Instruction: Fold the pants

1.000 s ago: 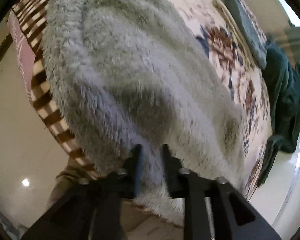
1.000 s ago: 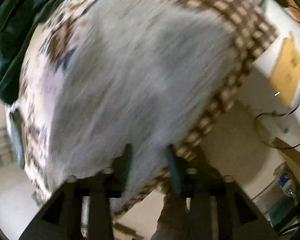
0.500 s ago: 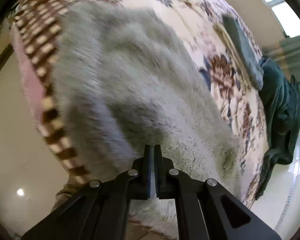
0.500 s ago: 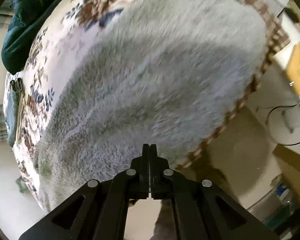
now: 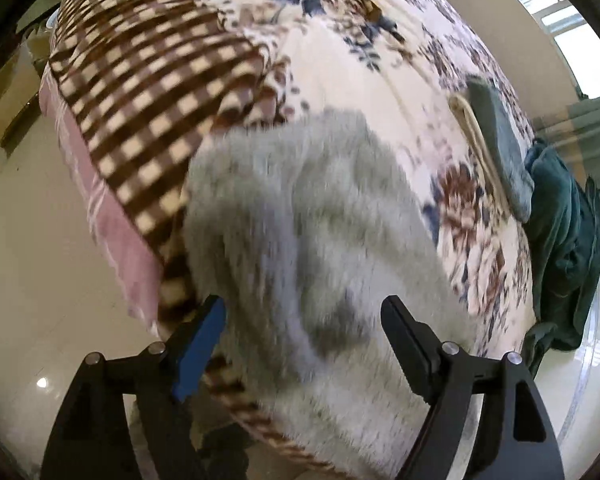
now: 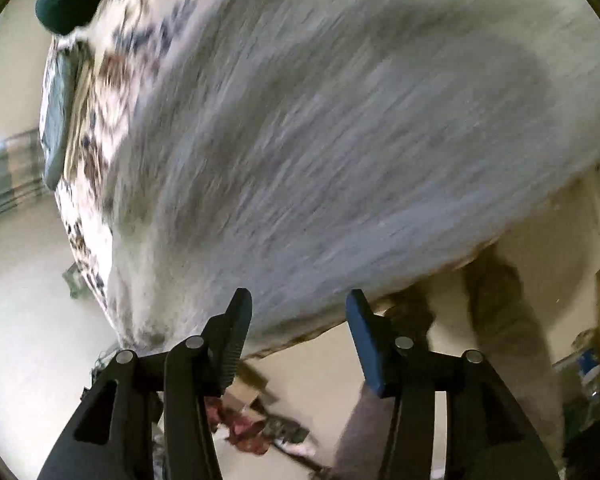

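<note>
The fluffy grey pants (image 5: 312, 232) lie on the bed near its front edge, blurred by motion. They also fill most of the right wrist view (image 6: 340, 128). My left gripper (image 5: 302, 320) is open and empty, its fingers on either side of the near hem just above the fabric. My right gripper (image 6: 298, 312) is open and empty over the pants' near edge, at the bed's edge.
The bed has a floral cover (image 5: 380, 60) and a brown checked blanket (image 5: 152, 80). A folded grey-green garment (image 5: 496, 140) and a dark green heap (image 5: 564, 248) lie at its far side. Glossy floor (image 5: 32, 240) lies beside it. Clutter (image 6: 252, 428) lies below.
Both grippers were shut on the pants half a second ago and now stand open, having let go. The pants lie lower and shorter on the bed, and the left view has pulled back.
</note>
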{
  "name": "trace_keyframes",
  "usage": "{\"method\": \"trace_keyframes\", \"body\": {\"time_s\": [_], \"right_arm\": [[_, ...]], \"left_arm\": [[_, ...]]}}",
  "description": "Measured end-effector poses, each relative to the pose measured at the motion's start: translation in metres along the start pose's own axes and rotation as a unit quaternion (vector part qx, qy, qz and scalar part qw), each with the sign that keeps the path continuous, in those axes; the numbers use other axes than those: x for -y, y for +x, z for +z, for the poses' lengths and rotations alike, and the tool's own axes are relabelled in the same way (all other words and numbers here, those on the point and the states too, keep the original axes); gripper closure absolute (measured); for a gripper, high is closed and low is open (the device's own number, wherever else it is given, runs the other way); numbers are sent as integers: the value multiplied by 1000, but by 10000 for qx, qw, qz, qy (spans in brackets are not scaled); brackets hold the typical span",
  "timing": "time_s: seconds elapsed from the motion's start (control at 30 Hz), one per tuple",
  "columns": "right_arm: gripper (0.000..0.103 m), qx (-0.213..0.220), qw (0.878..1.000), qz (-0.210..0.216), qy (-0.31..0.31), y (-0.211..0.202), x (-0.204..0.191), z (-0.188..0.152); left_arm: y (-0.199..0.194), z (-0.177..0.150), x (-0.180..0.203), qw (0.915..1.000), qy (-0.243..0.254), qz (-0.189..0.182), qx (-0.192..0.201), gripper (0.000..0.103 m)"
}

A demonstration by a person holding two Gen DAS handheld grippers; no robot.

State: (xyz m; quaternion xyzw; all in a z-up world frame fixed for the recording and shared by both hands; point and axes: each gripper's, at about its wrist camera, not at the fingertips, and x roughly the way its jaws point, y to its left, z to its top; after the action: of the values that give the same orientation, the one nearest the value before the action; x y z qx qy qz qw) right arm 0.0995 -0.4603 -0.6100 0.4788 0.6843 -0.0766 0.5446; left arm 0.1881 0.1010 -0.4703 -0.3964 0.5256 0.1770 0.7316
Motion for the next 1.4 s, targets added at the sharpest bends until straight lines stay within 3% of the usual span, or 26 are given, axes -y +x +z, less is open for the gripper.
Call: {"method": "trace_keyframes", "body": {"time_s": [0.13,0.17,0.2,0.23,0.47,0.63,0.73,0.8,0.83,0.9,0.93,1.0,1.07,1.17,1.23,1.27,1.37,1.4], "right_arm": [[52,130,9991,-85,401,34,-3,-6],[63,261,9983,-128,513,37,-1,-7],[90,375,9975,-137,580,37,0,-9],[97,490,9967,-212,605,34,1,-12],[99,743,9950,-661,64,2,-19,-38],[98,211,9928,-1147,-260,12,-17,-38],[80,125,9900,-1255,-639,5,-42,-32],[51,183,9841,-1349,-1137,-8,-67,-31],[46,260,9798,-1327,-1474,-15,-83,-31],[40,443,9640,-1468,-2173,-23,-117,-26],[40,563,9485,-1611,-2669,-23,-140,-19],[40,789,9211,-1912,-3299,-15,-174,-2],[40,918,9029,-2136,-3614,-2,-203,27],[40,735,8679,-2564,-4190,35,-236,65],[40,391,8458,-2806,-4521,59,-241,79],[41,222,8411,-2809,-4617,65,-242,85],[98,247,8396,-2765,-4670,63,-237,93],[99,346,8451,-2696,-4603,57,-235,95]], "left_arm": [[16,27,-8,9995,-75,192,242,26],[19,33,-10,9995,-66,154,281,48],[20,37,-13,9995,-52,101,309,91],[21,41,-16,9995,-30,105,304,98],[-14,40,-35,9994,61,-208,259,96],[-2,38,-59,9999,-48,-31,-86,95],[15,38,-72,9979,-407,108,-499,87],[4,35,-69,9974,-356,277,-558,71],[-8,32,-62,9983,-176,349,-430,67],[-31,27,-46,9976,264,622,-174,39],[-43,24,-32,9959,526,739,-12,33],[-55,20,-8,9925,932,761,206,32],[-58,17,23,9874,1355,740,360,32],[-43,12,64,9815,1832,417,367,32],[-13,4,95,9772,2115,168,112,32],[-1,3,104,9760,2175,115,-1,32],[45,-6,139,9675,2508,23,-304,32],[59,-10,150,9648,2598,11,-404,32]]}}
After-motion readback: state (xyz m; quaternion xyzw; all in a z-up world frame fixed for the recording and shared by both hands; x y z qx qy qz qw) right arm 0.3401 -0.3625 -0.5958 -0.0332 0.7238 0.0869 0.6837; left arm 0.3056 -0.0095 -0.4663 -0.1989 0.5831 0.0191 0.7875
